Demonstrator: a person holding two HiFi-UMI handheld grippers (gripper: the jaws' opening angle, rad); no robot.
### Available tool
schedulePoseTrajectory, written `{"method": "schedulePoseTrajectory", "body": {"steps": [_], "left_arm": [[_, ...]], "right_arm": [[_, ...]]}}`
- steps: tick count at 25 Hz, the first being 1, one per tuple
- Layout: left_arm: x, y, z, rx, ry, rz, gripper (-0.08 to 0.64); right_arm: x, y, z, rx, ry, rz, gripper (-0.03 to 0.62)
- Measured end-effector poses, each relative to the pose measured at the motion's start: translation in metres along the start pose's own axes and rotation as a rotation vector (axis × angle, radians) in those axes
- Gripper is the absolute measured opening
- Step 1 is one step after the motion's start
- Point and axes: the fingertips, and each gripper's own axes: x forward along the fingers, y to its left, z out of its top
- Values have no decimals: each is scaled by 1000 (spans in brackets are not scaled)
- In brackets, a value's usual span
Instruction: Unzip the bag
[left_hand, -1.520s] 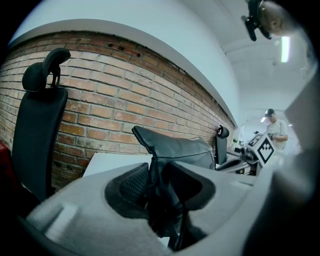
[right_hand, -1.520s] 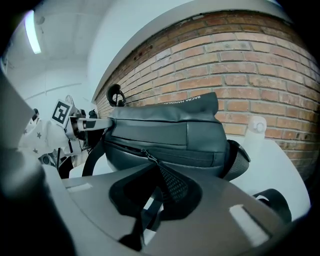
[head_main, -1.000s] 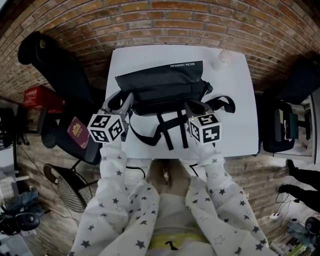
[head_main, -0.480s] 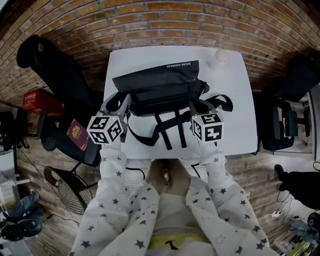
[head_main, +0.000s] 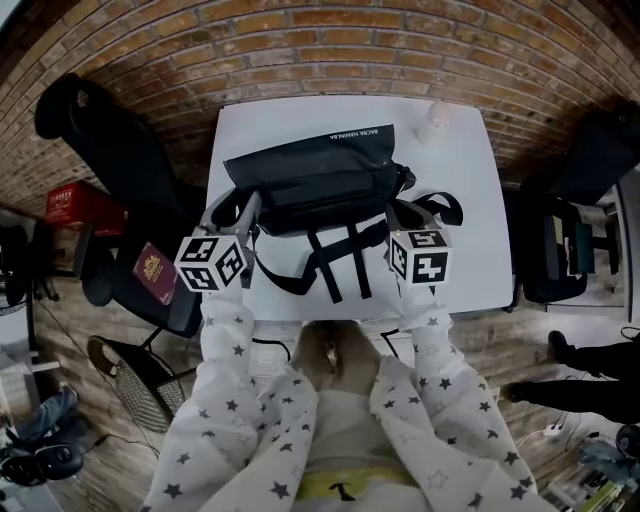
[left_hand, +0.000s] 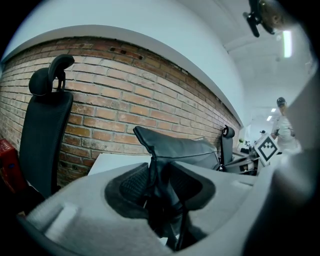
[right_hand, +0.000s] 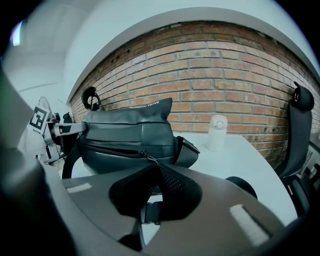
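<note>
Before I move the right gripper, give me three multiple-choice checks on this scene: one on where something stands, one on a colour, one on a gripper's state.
1. Where is the white bottle? A on the bag; B at the far right corner of the table; C on the floor.
2. What colour is the bag? A red; B white; C black.
3. How is the left gripper? A closed on the bag's end; B open, clear of the bag; C holding the bottle.
Answers: 1 B, it stands on the tabletop apart from the bag; 2 C, its fabric is black; 3 A, bag fabric is pinched between its pads.
</note>
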Motion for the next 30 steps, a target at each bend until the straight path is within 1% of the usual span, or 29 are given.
{"method": "schedulePoseTrajectory", "body": {"steps": [4,9,13,17,19,21,24,25,26,27,28,30], "left_arm": [[0,1,0,0,-2,5,133],[0,-1,0,3,-3,8,133],[0,0,0,-2,1,9,133],[1,1,0,-9,-2,10,133],[1,1,-1,-15,0,9,135],[0,0,-1,-25,1,4,140],[-7,0,0,-28,-8,18,166],[-11,0,1,-27,-16,28,193],[-15,-1,2,-28,-27,37,199],[-20,-3,3,-29,-37,44,199],[-24,-6,3,-27,-44,49,198],[-32,-13,2,-7,-50,57,150]], "right_arm": [[-2,-10,-1,17,-3,-28,17],[-3,-16,0,21,-11,-44,17],[-4,-23,-1,55,-11,-72,17],[-3,-24,-2,55,-8,-70,17],[-1,-22,-4,61,-1,-49,18],[0,-18,-8,60,4,-8,20],[-2,-14,-7,53,-26,43,26],[-5,-14,-5,61,-47,56,53],[-7,-14,-1,70,-70,69,109],[-10,-14,3,73,-91,82,133],[-13,-14,7,67,-110,90,132],[-20,-14,15,42,-146,101,113]]}}
